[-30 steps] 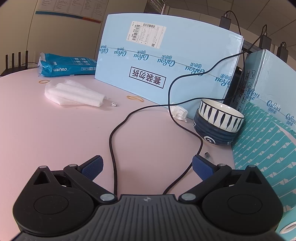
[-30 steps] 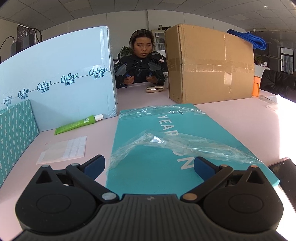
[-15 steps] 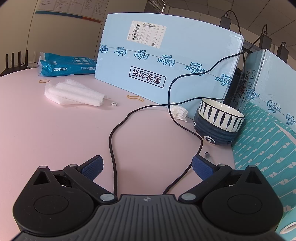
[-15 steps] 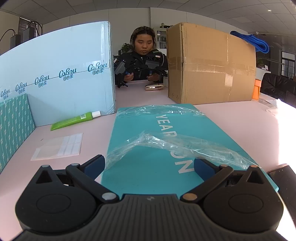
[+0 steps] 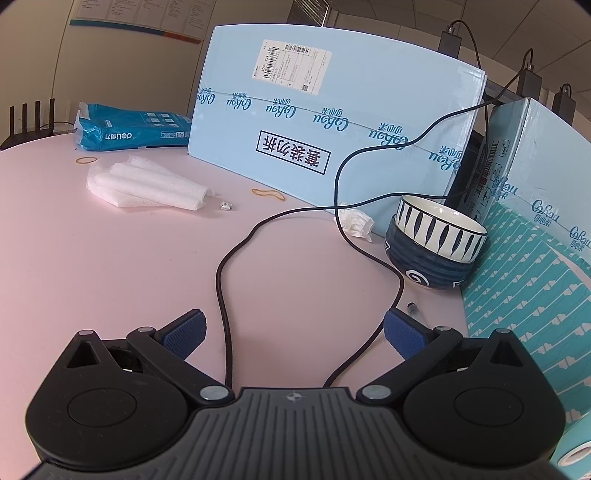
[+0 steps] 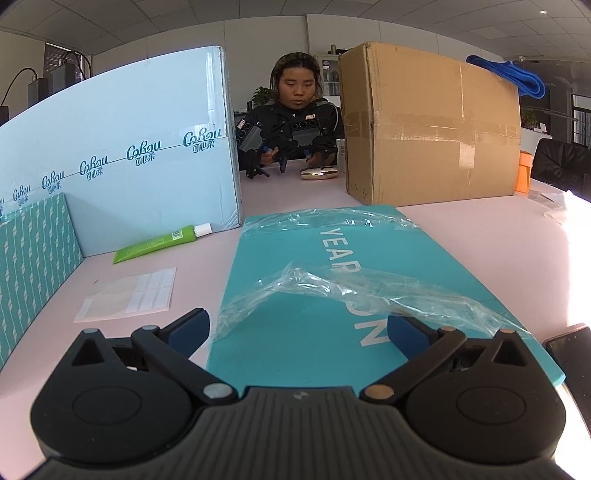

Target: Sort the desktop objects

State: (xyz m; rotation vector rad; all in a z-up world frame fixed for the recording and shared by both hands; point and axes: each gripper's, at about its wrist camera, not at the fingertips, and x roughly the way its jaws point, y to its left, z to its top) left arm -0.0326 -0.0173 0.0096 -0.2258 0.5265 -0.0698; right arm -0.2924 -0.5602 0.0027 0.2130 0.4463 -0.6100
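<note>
Left tool spread wide and holding nothing, low over the pink worktop, with a black cable between its fingers and stacked blue-and-white bowls near on the right. Right tool also spread and holding nothing, over a teal flat package in loose clear plastic wrap, green tube off to the left.

Office, ceiling tiles (cartons about)

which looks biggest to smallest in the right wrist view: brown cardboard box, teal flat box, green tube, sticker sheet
1. teal flat box, though nearness inflates it
2. brown cardboard box
3. sticker sheet
4. green tube
</note>
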